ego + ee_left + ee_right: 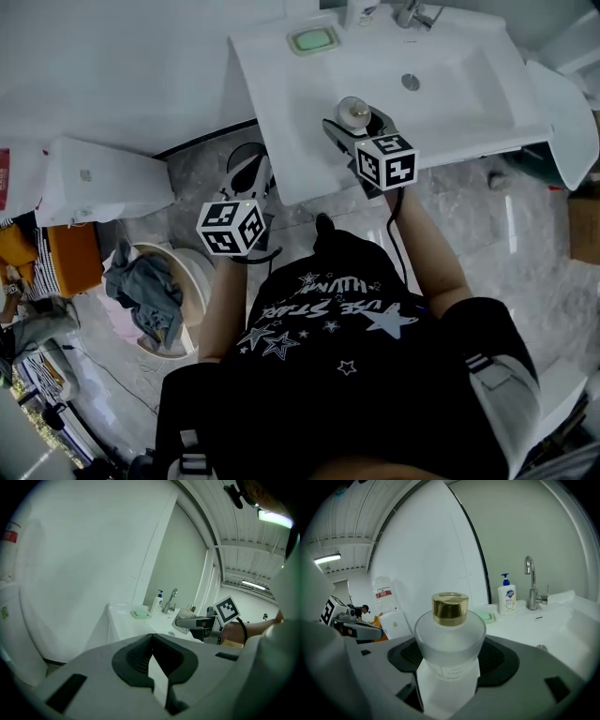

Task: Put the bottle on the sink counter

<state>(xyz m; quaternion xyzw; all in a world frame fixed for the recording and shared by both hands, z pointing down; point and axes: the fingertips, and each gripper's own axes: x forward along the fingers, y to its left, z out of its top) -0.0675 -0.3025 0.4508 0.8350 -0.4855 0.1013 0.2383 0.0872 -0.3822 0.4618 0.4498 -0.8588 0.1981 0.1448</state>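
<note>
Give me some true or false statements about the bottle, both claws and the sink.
1. The right claw grips the gold-capped bottle. True.
2. The left claw holds a soap bar. False: it is shut on nothing.
3. The bottle lies on its side. False: it is upright in the claw, at the front of the sink.
4. A pump bottle stands beside the tap. True.

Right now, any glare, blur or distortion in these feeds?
Both gripper views: heavy fisheye, dark round borders, walls bowed. Left gripper view: ceiling lamp blown out. Right gripper view: bottle sharp, no glare. Head view: white sink bright, little shadow detail.
</note>
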